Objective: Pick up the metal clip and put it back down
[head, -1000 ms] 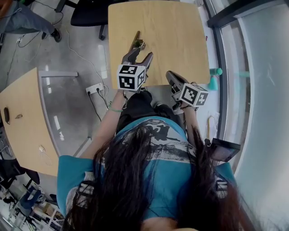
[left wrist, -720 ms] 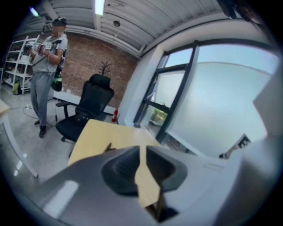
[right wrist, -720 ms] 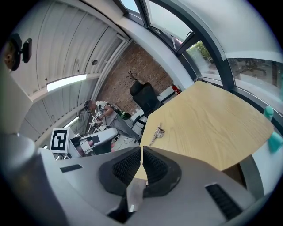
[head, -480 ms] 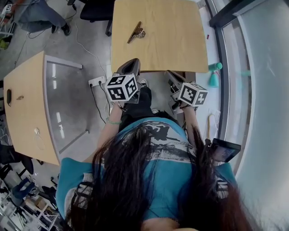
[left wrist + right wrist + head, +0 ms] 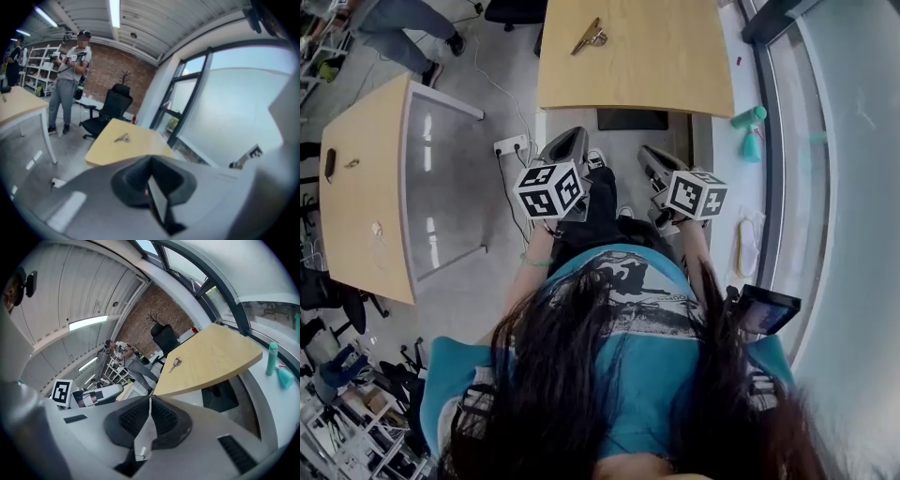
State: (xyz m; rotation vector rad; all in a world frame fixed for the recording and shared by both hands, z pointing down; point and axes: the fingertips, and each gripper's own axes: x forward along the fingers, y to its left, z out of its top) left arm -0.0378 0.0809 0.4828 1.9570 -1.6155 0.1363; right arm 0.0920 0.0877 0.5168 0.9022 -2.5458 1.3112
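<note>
The metal clip [image 5: 589,36] lies on the light wooden table [image 5: 656,66], near its far left corner, and nothing touches it. Both grippers hang in front of my body, short of the table's near edge and over the floor. My left gripper [image 5: 570,141] is shut with nothing between its pads. Beside it, my right gripper [image 5: 645,154] is also shut and holds nothing. The left gripper view shows the clip [image 5: 123,138] small and far ahead on the table. It also appears in the right gripper view, where the clip [image 5: 176,363] sits distant on the tabletop.
A second table [image 5: 356,178] with a glass side stands at the left. A power strip [image 5: 510,145] with cables lies on the floor. Teal bottles [image 5: 750,127] stand by the window at the right. A black office chair [image 5: 110,110] and a standing person [image 5: 70,75] are beyond the table.
My left gripper has drawn back from the clip, off the table toward my body, and its jaws have gone from open to shut. The clip stays on the table.
</note>
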